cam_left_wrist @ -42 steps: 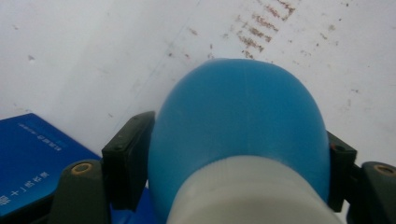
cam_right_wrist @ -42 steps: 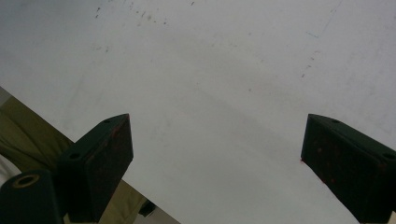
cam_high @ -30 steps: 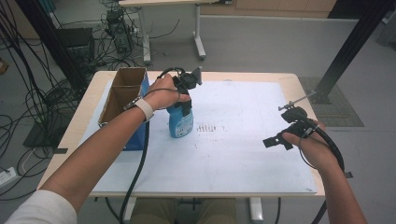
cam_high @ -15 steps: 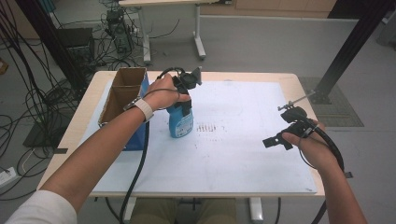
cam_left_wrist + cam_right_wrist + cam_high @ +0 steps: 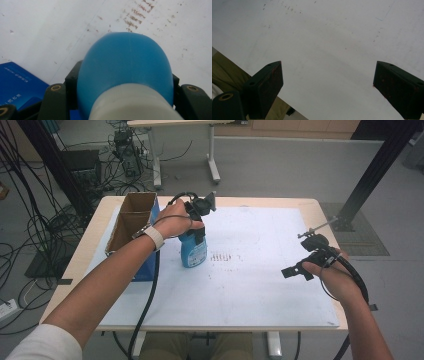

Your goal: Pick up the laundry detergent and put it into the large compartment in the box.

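Note:
A blue plastic bottle (image 5: pixel 194 252) with a white cap stands upright on the white sheet (image 5: pixel 250 285), left of centre. My left gripper (image 5: pixel 196 231) comes down from above and is shut on the bottle's neck. In the left gripper view the blue shoulder of the bottle (image 5: pixel 126 62) and its white cap fill the space between the two black jaws. My right gripper (image 5: pixel 294 270) hovers over the right part of the sheet, apart from the bottle. Its jaws stand wide open with nothing between them, as the right gripper view (image 5: pixel 327 82) shows.
An open cardboard box (image 5: pixel 131 220) with a blue side (image 5: pixel 17 82) stands just left of the bottle, at the table's left edge. Rows of small brown marks (image 5: pixel 225 256) lie on the sheet right of the bottle. A black stand's foot (image 5: pixel 345 222) sits off the far right corner.

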Motion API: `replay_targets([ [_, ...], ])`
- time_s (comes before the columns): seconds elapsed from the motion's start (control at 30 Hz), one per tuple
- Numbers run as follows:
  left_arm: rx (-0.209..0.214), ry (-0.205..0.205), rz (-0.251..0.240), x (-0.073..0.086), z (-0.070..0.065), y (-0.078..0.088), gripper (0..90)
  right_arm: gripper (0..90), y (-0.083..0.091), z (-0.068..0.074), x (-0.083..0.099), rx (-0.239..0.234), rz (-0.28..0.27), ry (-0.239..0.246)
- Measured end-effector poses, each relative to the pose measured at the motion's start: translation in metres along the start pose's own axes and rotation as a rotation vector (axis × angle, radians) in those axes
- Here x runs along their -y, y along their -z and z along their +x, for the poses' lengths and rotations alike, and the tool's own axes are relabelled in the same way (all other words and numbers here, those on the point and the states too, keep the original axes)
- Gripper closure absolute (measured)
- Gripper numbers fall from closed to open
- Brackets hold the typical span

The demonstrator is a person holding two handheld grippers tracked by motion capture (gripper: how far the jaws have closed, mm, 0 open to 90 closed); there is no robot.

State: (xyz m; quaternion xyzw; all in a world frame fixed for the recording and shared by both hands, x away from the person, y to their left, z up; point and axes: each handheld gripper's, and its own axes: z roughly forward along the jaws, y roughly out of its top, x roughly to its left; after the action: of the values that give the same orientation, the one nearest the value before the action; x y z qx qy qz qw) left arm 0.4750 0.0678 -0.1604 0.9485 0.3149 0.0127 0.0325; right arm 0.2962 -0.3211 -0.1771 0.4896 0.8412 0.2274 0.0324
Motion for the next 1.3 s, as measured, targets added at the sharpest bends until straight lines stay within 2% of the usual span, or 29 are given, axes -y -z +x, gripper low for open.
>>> replay_targets([
  [1.3, -0.001, 0.01, -0.01, 0.0029, -0.0005, -0.0004, 39.1, 9.0, 0.0015, 0.0019, -0.001, 0.003, -0.002, 0.0],
])
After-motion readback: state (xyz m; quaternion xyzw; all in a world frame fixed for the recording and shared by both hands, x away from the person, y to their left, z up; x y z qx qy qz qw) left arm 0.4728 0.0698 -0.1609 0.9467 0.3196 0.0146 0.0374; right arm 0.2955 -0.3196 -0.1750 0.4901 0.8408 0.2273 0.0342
